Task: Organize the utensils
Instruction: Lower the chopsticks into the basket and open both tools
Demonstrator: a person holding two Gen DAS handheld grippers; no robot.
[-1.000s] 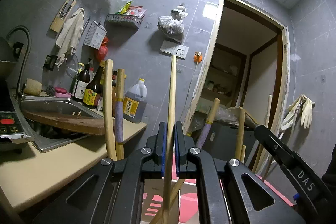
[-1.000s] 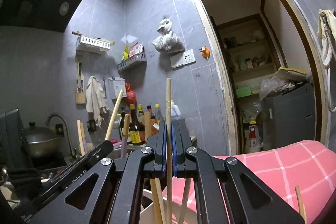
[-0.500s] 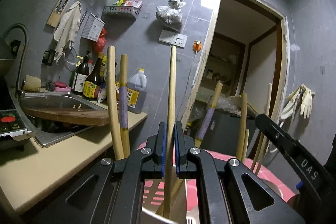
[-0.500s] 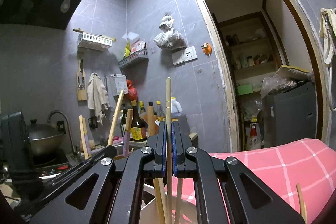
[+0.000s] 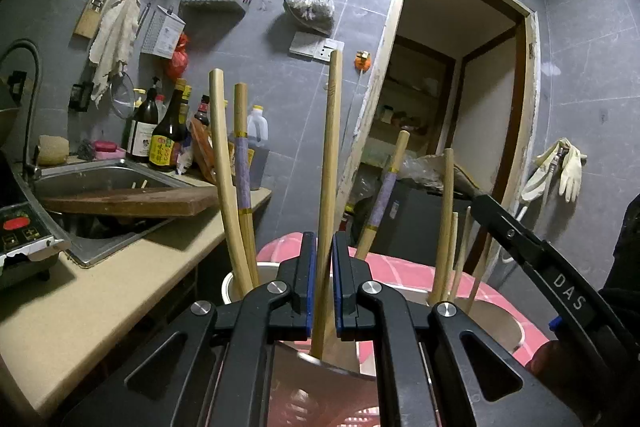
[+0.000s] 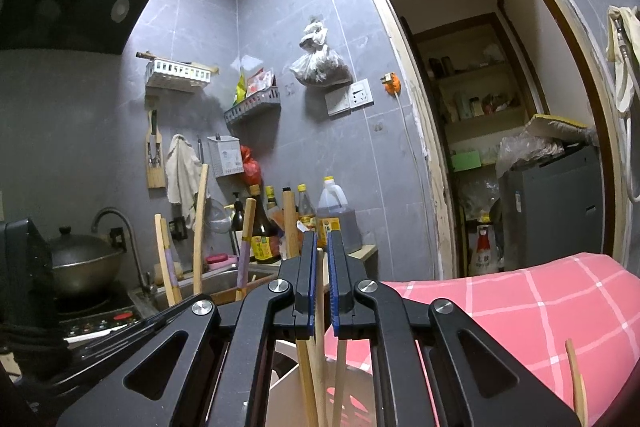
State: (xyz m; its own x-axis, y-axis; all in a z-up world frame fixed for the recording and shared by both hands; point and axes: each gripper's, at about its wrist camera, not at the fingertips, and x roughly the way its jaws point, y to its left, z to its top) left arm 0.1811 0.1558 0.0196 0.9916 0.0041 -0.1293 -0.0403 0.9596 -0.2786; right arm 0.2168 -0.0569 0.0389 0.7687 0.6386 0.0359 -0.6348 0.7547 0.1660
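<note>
A grey-tiled kitchen: the left gripper (image 5: 320, 281) pinches a chopstick (image 5: 329, 163) upright over a white holder (image 5: 234, 285) at the pink-clothed table's (image 5: 390, 269) near edge; the right gripper (image 6: 320, 283) clamps another chopstick (image 6: 319, 301). Both seem mid-insertion; next, each must lower its stick and let go.

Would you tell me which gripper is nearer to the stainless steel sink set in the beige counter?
Left. The left gripper sits just right of the sink; the right gripper is beyond it, farther from the sink.

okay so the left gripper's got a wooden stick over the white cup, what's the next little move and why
Probably lower it a little, then open. The left gripper is shut on the wooden stick, whose lower end already dips inside the white holder among other sticks, so a short drop should seat it.
</note>
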